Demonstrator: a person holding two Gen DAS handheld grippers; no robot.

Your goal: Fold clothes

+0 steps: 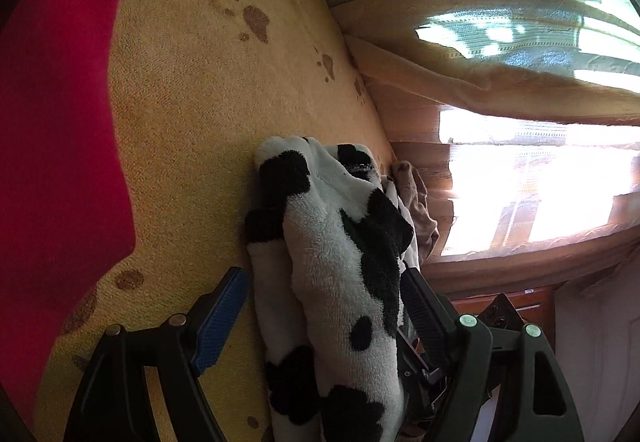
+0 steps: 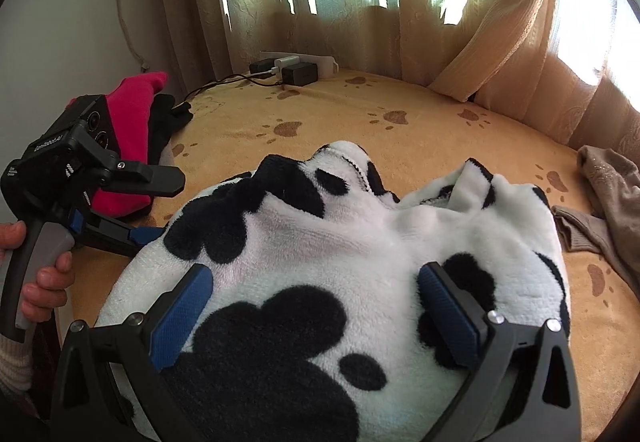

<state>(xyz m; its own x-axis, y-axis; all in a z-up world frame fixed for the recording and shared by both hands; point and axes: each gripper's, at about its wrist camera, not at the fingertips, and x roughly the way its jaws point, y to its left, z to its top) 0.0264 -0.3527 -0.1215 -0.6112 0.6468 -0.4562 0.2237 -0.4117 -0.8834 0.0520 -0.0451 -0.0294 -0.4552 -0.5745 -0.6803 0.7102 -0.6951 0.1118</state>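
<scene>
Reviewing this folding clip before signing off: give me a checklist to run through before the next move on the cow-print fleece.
1. Left gripper open, fleece between its fingers: ok.
2. Right gripper open over the fleece, not clamped: ok.
3. Fleece flat and smooth for a fold: not ok, it lies bunched.
4. Red garment apart from the fleece: ok.
5. Beige garment clear of the fleece edge: cannot tell, they lie close.
6. Chargers and cables on the yellow blanket away from the work: ok.
</scene>
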